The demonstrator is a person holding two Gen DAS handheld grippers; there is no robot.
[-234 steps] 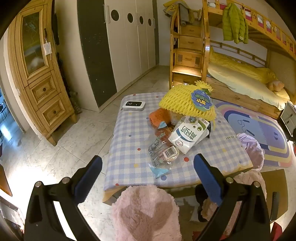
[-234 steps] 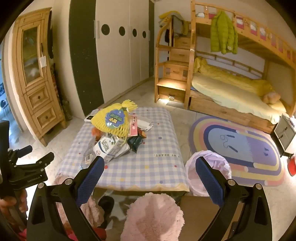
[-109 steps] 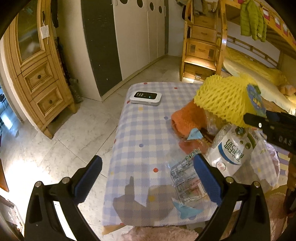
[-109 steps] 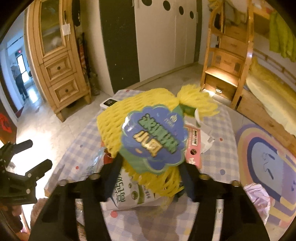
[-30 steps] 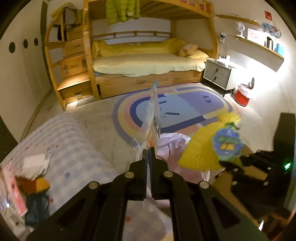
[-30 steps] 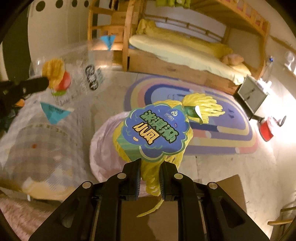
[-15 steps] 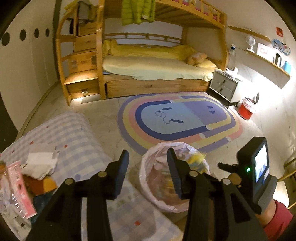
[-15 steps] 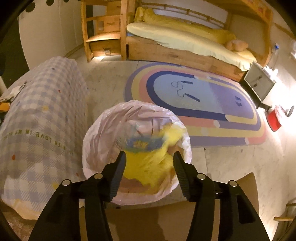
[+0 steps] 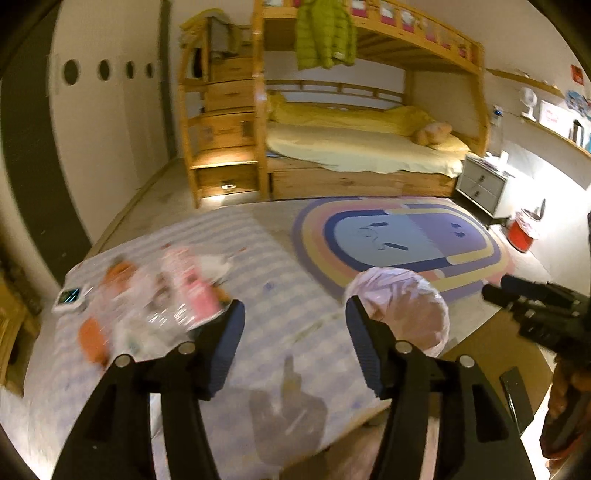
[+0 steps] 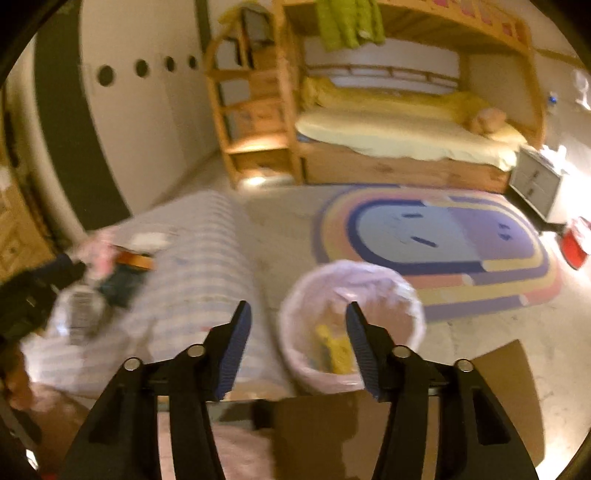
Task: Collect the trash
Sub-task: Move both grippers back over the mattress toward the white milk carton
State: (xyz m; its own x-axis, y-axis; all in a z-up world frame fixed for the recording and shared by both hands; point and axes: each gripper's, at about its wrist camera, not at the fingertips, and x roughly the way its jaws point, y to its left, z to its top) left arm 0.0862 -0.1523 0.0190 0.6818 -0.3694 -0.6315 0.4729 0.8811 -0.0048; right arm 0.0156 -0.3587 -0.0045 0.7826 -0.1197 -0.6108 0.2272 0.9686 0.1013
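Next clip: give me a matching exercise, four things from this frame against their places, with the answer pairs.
Things:
1. green jacket
2. yellow net
3. pink packet
4. red bin

Places:
A. on the checked table
B. in the lined trash basket
C. on the floor by the nightstand
D. hanging from the top bunk

Pairs: 1-D, 2-B, 3-A, 4-C
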